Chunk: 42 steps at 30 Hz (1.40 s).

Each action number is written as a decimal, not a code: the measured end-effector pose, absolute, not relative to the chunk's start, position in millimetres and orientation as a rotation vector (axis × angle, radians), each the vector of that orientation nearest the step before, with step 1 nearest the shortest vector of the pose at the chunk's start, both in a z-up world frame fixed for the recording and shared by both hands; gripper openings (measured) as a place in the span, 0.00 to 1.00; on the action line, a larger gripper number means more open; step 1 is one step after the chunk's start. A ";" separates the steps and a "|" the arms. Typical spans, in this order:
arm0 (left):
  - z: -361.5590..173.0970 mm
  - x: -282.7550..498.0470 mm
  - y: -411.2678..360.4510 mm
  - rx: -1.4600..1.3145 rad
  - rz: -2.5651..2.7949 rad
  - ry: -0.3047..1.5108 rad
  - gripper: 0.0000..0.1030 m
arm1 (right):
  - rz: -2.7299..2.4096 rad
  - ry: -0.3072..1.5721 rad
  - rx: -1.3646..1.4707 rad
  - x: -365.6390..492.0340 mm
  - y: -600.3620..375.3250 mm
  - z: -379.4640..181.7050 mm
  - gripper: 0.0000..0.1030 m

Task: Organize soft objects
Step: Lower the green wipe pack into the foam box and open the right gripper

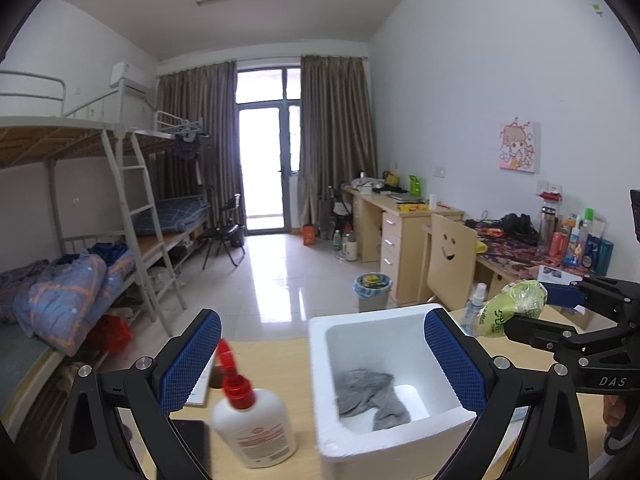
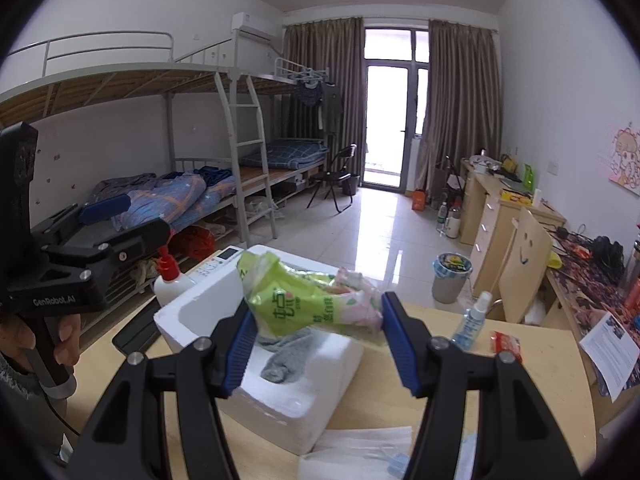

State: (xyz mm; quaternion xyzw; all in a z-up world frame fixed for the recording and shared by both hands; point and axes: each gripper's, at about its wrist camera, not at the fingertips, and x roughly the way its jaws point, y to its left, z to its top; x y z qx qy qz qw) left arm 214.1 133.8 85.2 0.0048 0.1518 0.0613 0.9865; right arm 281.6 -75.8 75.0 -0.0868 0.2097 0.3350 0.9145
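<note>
A white foam box [image 1: 320, 360] stands on the wooden table with a grey sock [image 1: 368, 396] lying in it. My left gripper [image 1: 322, 316] is open, its blue pads [image 1: 192, 360] spread wide in front of the box and touching nothing. My right gripper [image 2: 318, 308] is shut on a green soft tissue packet [image 2: 308, 300], holding it just above the foam box [image 2: 280, 400] and the grey sock [image 2: 280, 356]. In the left wrist view the right gripper [image 1: 532, 310] carries the tissue packet [image 1: 512, 308] at the box's right rim. The left gripper [image 2: 136, 220] shows at the left of the right wrist view, held by a hand.
A white lotion bottle with a red pump [image 1: 252, 420] stands left of the box, with a black phone [image 1: 192, 448] beside it. To the right are a small spray bottle [image 2: 470, 320], a red packet [image 2: 508, 344] and papers [image 2: 612, 348]. White tissue [image 2: 360, 452] lies near the front edge.
</note>
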 end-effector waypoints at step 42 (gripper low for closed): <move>84.4 169.8 165.0 -0.022 0.255 0.289 0.99 | 0.783 0.425 -0.224 278.2 -27.4 74.6 0.89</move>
